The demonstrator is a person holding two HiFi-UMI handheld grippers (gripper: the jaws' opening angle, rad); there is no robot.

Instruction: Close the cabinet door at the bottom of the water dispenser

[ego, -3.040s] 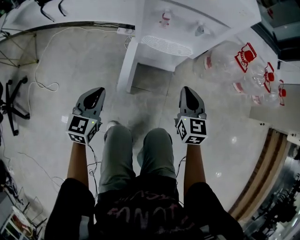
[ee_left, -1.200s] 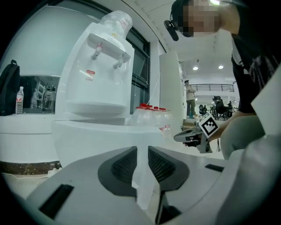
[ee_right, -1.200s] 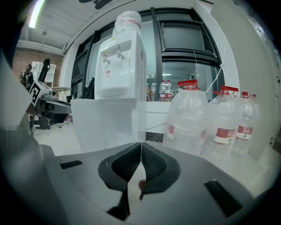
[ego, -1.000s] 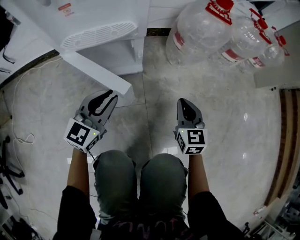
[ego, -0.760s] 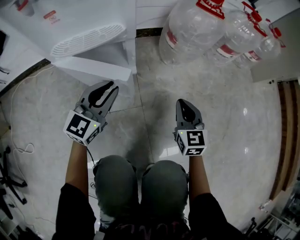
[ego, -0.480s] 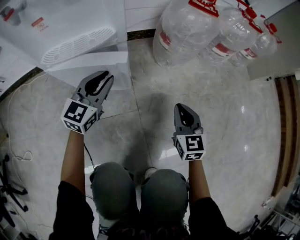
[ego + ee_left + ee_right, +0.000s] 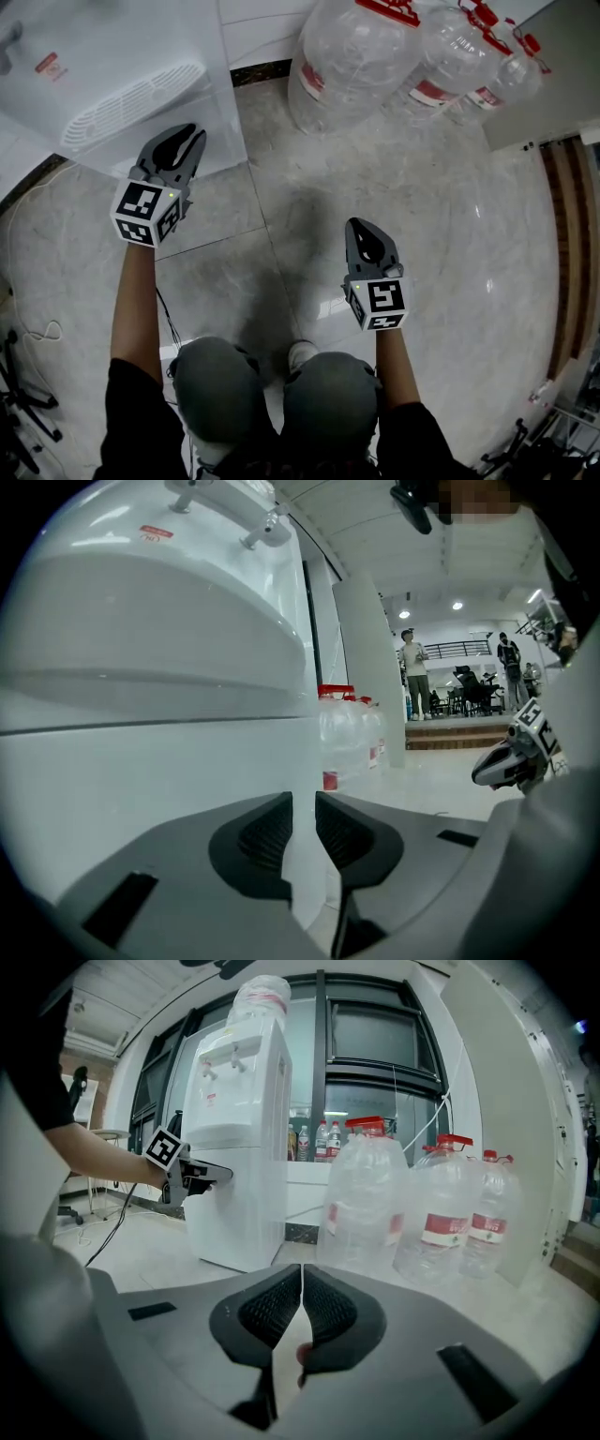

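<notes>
The white water dispenser (image 7: 112,66) stands at the top left of the head view. Its bottom cabinet door (image 7: 217,122) lies against the cabinet front, or very nearly so. My left gripper (image 7: 178,141) points at that door with its tips against or right at the white panel. In the left gripper view the door (image 7: 141,799) fills the left half, and the left gripper (image 7: 303,822) shows a narrow gap between its pads with nothing in it. My right gripper (image 7: 364,239) hovers over the floor to the right, with its pads (image 7: 281,1302) closed together and empty. From the right gripper view, the left gripper (image 7: 220,1175) meets the dispenser (image 7: 234,1147) at its lower front.
Several large clear water bottles (image 7: 356,56) with red caps stand on the floor right of the dispenser. A white cable (image 7: 28,244) trails on the floor at the left. A wooden step (image 7: 562,234) runs along the right edge. My knees (image 7: 272,403) are below.
The door, open and angled out a second ago, has swung in toward the cabinet with my left gripper moving forward behind it. The right gripper has dropped slightly.
</notes>
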